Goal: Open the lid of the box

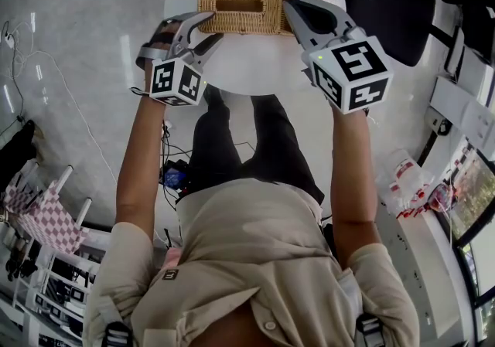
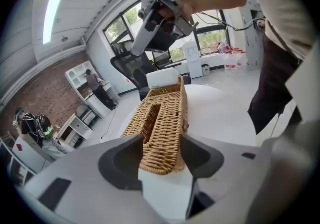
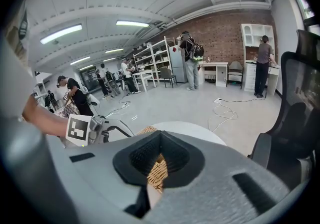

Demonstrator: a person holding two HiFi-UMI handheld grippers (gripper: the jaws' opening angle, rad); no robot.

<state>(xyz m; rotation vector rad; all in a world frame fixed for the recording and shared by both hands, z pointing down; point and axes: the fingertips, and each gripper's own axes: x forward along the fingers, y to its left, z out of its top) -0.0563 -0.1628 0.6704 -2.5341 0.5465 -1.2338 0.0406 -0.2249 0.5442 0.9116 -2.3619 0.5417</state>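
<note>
Beige shirt (image 1: 255, 260) filled the head view's foot; beyond, a wicker box (image 1: 240, 5) with a slotted top lay on a round white table (image 1: 255, 67), with a black chair (image 1: 394, 13) close at right. Left gripper view: the left gripper (image 2: 161, 140) held its jaws apart, astride the box's near end. Right gripper view: the right gripper (image 3: 156, 168) had its jaws together, wicker glimpsed past them and grey floor (image 3: 200, 103) stretching beyond.

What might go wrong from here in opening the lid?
The left gripper has its jaws open astride the near end of the box: closing there may clamp it shut. The right gripper has its jaws together at the other end and may shove the box across the table.
</note>
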